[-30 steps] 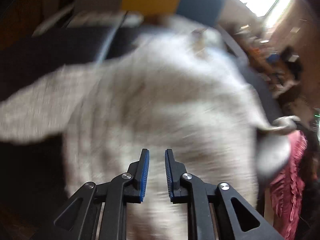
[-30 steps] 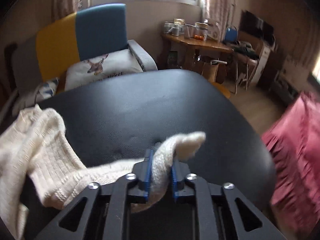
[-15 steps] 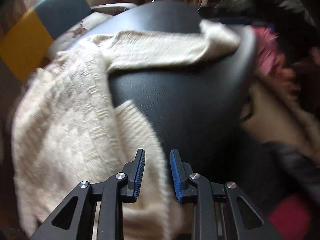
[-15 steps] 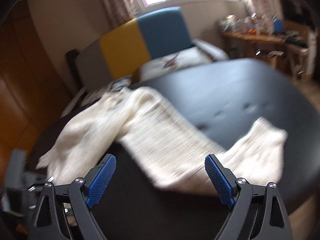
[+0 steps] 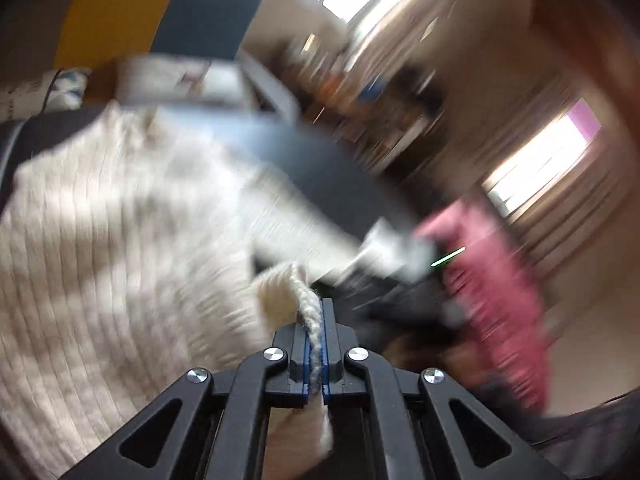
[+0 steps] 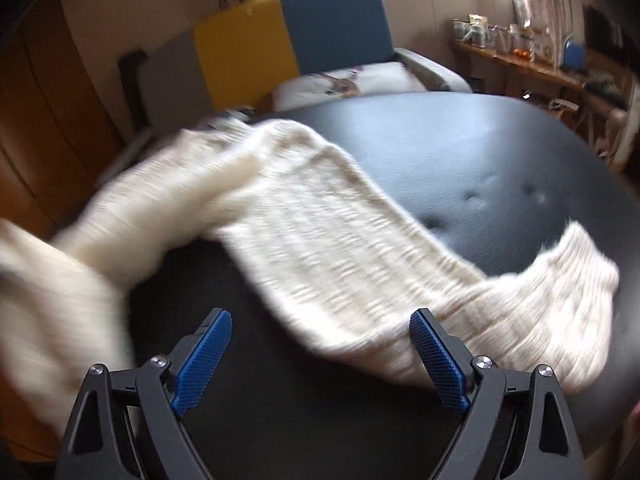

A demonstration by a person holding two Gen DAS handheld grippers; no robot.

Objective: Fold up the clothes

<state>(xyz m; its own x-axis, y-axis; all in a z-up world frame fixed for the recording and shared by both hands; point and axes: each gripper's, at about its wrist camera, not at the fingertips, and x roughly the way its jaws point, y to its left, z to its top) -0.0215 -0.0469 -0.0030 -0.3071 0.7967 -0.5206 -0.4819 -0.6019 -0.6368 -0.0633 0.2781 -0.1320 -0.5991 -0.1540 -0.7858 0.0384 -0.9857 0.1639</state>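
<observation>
A cream knitted sweater (image 6: 320,248) lies across a black padded table (image 6: 460,152). One sleeve stretches toward the right edge, and the body bunches at the left. My left gripper (image 5: 315,312) is shut on an edge of the sweater (image 5: 120,260), whose knit rises between the blue pads; that view is blurred by motion. My right gripper (image 6: 320,344) is wide open just above the table, and the sleeve lies just beyond the right fingertip. Nothing is between its fingers.
A yellow and blue armchair (image 6: 296,36) with a printed cushion (image 6: 352,82) stands behind the table. A wooden shelf with jars (image 6: 520,52) runs along the right wall. A pink garment (image 5: 496,292) hangs beside the table's right edge.
My left gripper has shut on the sweater's edge and is swinging fast. The right gripper, open since letting the sleeve go, has come closer to the table.
</observation>
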